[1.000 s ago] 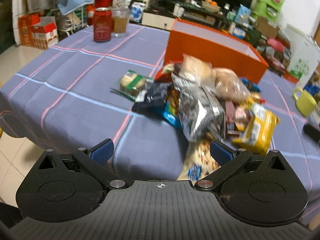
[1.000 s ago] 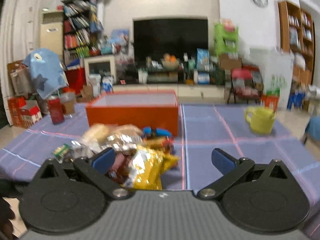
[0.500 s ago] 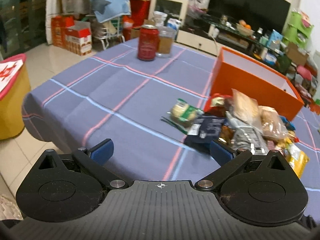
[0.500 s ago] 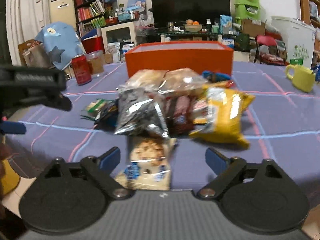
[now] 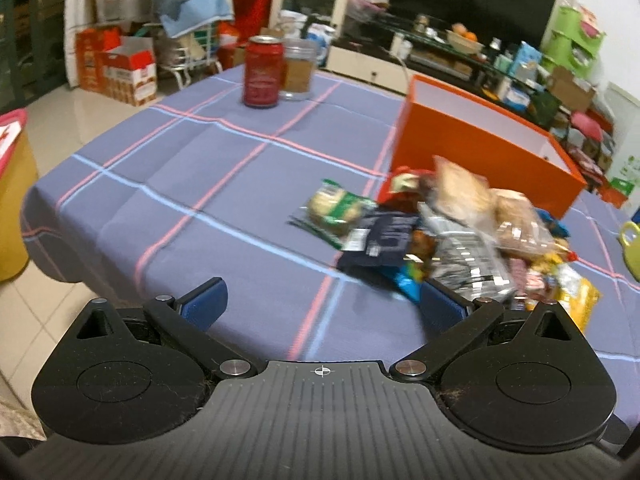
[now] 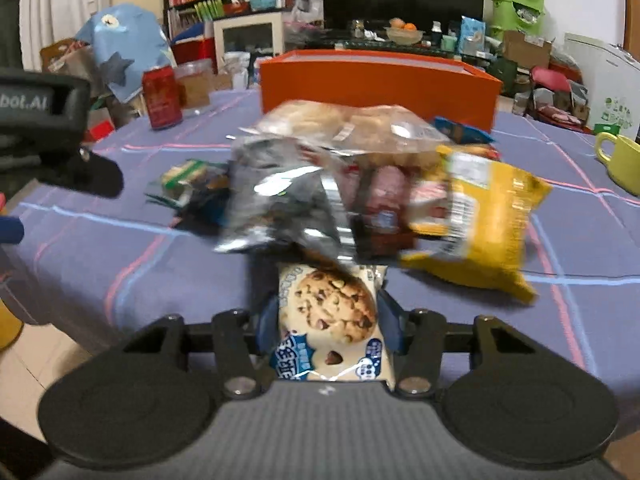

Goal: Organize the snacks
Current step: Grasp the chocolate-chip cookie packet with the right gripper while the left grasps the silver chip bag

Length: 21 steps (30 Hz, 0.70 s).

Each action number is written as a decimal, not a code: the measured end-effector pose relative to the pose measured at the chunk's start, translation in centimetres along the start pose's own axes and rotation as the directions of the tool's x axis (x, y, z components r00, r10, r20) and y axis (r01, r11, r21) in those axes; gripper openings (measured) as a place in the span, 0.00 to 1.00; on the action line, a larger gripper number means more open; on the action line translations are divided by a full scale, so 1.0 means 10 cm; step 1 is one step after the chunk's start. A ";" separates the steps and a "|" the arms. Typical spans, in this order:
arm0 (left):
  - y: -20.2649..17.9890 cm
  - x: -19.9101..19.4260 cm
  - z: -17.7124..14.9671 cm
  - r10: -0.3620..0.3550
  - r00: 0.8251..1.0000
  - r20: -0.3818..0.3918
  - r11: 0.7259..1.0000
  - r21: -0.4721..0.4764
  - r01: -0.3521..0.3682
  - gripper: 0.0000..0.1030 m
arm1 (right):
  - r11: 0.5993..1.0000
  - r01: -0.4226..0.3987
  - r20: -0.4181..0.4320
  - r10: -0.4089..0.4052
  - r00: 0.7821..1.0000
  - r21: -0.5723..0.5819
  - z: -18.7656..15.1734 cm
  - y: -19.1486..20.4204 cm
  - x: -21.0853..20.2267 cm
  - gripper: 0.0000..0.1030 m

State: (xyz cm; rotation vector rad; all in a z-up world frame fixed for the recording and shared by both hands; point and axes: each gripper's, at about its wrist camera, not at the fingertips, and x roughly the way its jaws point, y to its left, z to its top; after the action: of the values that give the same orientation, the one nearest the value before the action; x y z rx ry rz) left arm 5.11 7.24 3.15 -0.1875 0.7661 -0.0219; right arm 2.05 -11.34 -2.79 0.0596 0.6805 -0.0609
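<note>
On the worktop a heap of snack packets lies before the box, touching its near wall. A cookie packet lies at the heap's near edge, its far end under another packet, between the right tool pads. A can and a jar stand side by side far left; a mug stands right of the heap.

Left gripper: black ribbed body, two round discs, silver pivot screws, white crosshair mark, blue finger pads. Right gripper: same black build, blue pads.
</note>
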 end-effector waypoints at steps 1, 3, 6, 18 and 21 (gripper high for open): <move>-0.06 0.00 0.00 -0.011 1.000 0.001 1.000 0.005 0.011 0.85 | 1.000 -0.005 -0.009 0.005 1.000 -0.007 0.00 -0.08 -0.01 0.51; -0.20 0.03 0.00 -0.027 1.000 -0.003 1.000 0.013 0.027 0.85 | 1.000 0.004 -0.029 -0.004 1.000 -0.022 0.02 -0.24 -0.03 0.51; -0.44 0.15 0.00 -0.047 0.999 -0.025 0.998 0.031 0.047 0.85 | 1.000 0.003 -0.049 -0.005 0.999 -0.025 0.04 -0.44 -0.03 0.50; -0.81 0.64 -0.06 -0.107 0.994 -0.021 0.989 0.105 0.109 0.72 | 1.000 0.007 0.004 -0.007 1.000 -0.024 -0.05 -0.50 -0.06 0.53; -0.80 0.67 -0.08 -0.172 0.984 -0.043 0.981 0.085 0.175 0.61 | 1.000 -0.006 0.015 0.006 1.000 -0.023 -0.07 -0.51 -0.07 0.56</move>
State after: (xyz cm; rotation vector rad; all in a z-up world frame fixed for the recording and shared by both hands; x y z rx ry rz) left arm 9.73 -1.36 -0.61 -0.1698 0.7808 -0.2244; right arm 0.72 -16.39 -3.09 0.0387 0.6661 -0.0476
